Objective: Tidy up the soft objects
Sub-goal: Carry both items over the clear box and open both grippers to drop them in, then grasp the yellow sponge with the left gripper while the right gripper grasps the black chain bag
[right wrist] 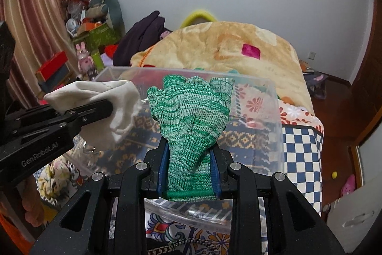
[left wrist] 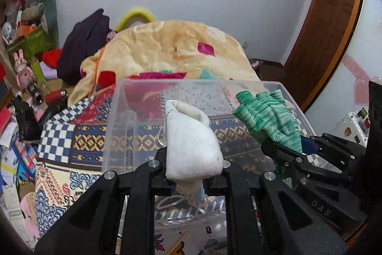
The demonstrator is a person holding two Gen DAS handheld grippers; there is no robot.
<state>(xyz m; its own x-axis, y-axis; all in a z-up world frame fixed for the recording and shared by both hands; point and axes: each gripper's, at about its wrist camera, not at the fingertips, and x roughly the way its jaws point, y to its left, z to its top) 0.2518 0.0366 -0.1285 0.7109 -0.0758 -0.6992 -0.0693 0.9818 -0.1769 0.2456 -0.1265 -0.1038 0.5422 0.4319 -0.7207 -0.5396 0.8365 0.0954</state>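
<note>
My left gripper is shut on a white cloth pouch, held upright over a clear plastic bin. My right gripper is shut on the cuff of a green knitted glove, whose fingers stand up over the same bin. In the left wrist view the glove and right gripper sit to the right of the pouch. In the right wrist view the pouch and left gripper sit to the left. The bin looks empty.
The bin rests on a bed with patterned covers. A beige plush blanket is heaped behind it. A dark garment and cluttered toys and boxes lie far left. A wooden door stands at right.
</note>
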